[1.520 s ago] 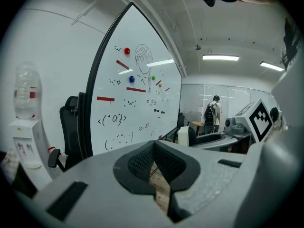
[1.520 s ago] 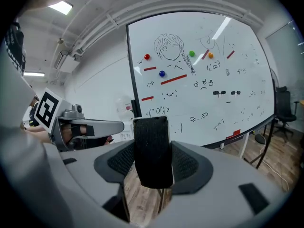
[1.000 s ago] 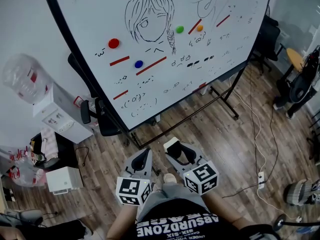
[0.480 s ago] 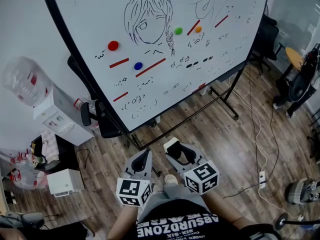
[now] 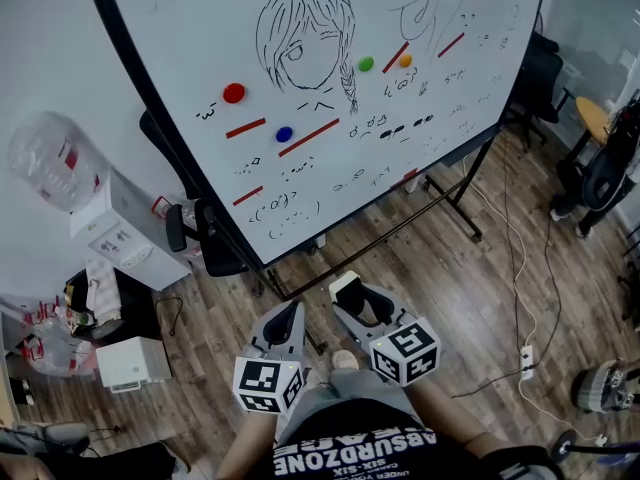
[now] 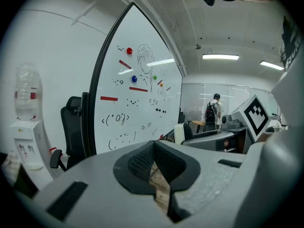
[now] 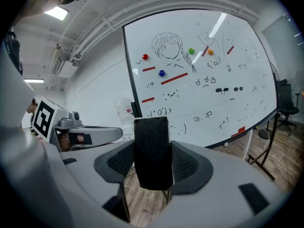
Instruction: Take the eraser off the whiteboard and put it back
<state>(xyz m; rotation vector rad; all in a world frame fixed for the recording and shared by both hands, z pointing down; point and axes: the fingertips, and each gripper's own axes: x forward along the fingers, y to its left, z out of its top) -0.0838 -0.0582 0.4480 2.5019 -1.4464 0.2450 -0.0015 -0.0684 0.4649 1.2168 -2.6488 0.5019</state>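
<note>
The eraser, a white block with a black felt face, stands upright between the jaws of my right gripper, which is shut on it. From the head view the eraser shows as a white end at the tip of that gripper, low in the picture and well short of the whiteboard. My left gripper hangs beside it, jaws pressed together with nothing in them. The whiteboard carries a drawn face, scribbles, red magnetic strips and coloured round magnets.
A black office chair and a water dispenser stand left of the board. The board's black stand reaches over the wooden floor. Cables and a power strip lie at the right. A person with a backpack stands far off.
The head view has shifted slightly, so the board sits a little lower and to the right. Both grippers and the eraser hold their places.
</note>
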